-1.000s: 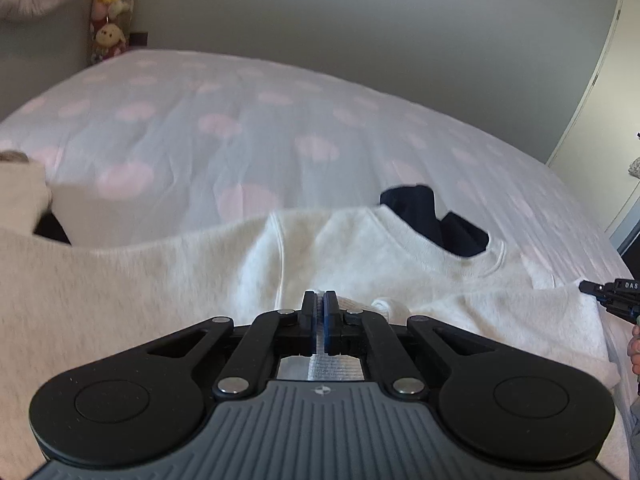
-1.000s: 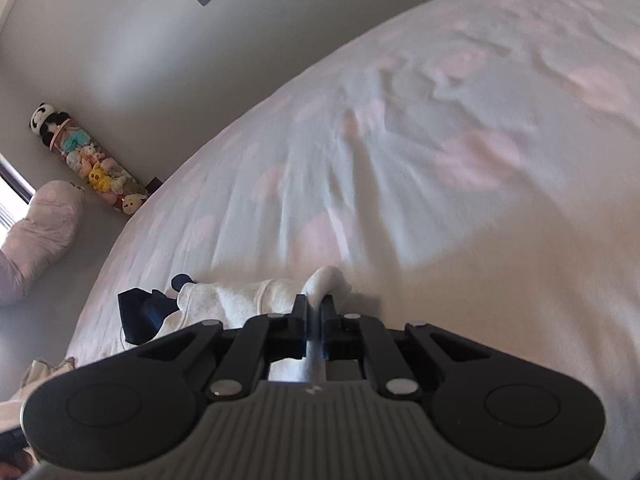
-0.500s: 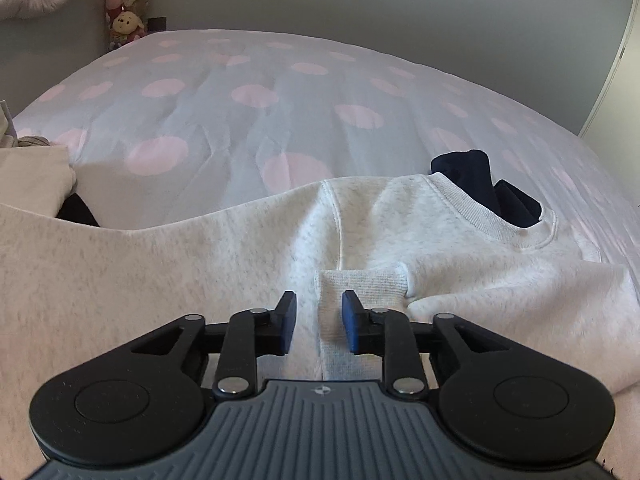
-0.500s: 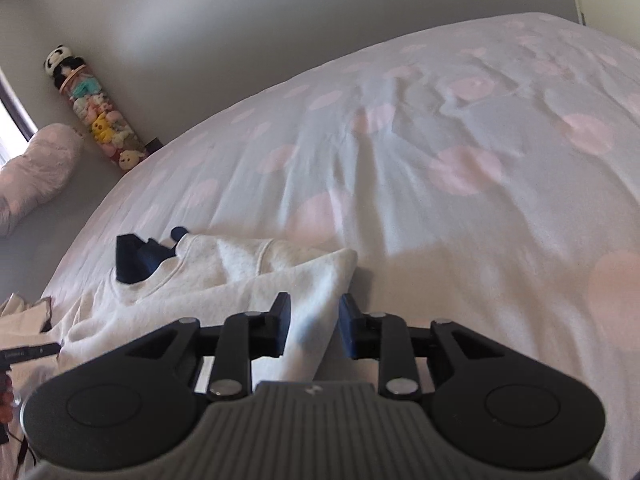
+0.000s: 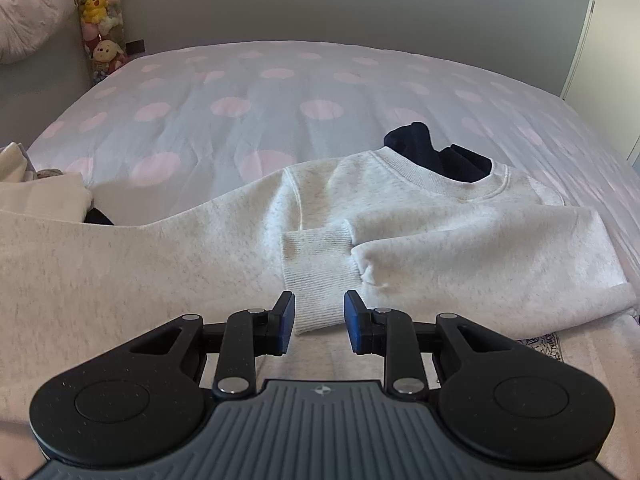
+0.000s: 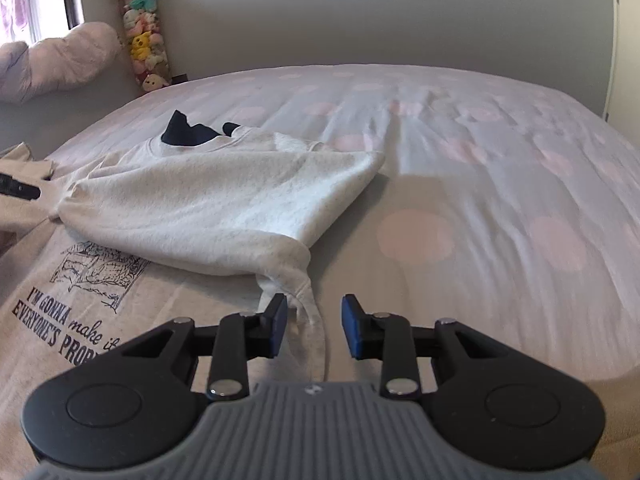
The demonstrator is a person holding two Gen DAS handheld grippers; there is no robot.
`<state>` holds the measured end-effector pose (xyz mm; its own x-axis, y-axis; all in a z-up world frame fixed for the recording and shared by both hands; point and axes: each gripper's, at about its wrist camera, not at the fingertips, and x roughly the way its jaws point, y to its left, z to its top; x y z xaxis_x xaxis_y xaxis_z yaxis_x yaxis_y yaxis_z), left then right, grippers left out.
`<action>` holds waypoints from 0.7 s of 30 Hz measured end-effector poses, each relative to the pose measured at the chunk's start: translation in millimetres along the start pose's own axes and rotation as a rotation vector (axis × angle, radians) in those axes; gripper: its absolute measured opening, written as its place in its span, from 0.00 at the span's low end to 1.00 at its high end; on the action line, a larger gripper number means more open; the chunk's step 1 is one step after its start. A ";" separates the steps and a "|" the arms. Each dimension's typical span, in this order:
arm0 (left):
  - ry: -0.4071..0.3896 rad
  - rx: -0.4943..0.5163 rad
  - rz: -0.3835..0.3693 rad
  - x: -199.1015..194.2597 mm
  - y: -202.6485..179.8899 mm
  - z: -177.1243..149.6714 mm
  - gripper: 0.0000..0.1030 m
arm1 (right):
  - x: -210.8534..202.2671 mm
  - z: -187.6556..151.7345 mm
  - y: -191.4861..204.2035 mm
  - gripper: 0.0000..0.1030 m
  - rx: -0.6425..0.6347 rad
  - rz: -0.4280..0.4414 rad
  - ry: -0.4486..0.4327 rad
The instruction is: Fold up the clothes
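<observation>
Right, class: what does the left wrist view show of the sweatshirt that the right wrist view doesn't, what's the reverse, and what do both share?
Only the left wrist view shows the ribbed cuff of the folded sleeve lying just ahead of the open left tongs. Only the right wrist view shows the dark printed drawing and lettering. Both show the pale grey fleece sweatshirt and the pink-dotted white bedsheet.

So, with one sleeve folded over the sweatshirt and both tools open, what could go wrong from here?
1. The cuff lies between the open pads of the left tool; pulling back carelessly could drag the sleeve out of its fold.
2. A pinched ridge of cloth sits by the right tool; it may stay as a crease.
3. The dark garment under the collar could shift with the sweatshirt.
</observation>
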<state>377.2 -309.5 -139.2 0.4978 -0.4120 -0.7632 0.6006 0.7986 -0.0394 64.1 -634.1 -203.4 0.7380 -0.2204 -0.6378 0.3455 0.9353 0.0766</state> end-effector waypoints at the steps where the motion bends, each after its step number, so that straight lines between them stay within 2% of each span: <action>1: 0.002 0.013 0.003 -2.2 -6.0 1.7 0.24 | 3.6 3.1 3.0 0.33 -0.029 0.010 0.002; 6: 0.013 0.066 0.029 -9.0 -33.2 7.0 0.24 | 24.1 17.4 10.1 0.29 -0.190 0.026 -0.007; 7: 0.016 0.075 0.030 -9.6 -37.7 7.2 0.24 | 27.6 18.6 6.6 0.19 -0.196 0.052 -0.002; 8: 0.019 0.085 0.032 -10.3 -42.3 7.4 0.24 | 28.1 17.5 4.4 0.14 -0.203 0.072 0.000; 11: 0.037 0.107 0.039 -10.4 -51.8 4.3 0.24 | 21.6 7.0 3.2 0.07 -0.235 0.106 -0.011; 19: 0.072 0.119 0.065 -15.1 -62.6 -6.2 0.24 | 10.0 -28.7 23.1 0.05 -0.339 0.079 -0.007; 21: 0.070 0.108 0.073 -20.1 -60.0 -8.2 0.24 | 6.7 -34.1 24.0 0.01 -0.361 0.054 0.008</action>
<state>326.1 -345.5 -126.7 0.5000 -0.3197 -0.8049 0.6301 0.7718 0.0849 57.5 -603.8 -231.9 0.7446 -0.1676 -0.6461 0.0787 0.9833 -0.1643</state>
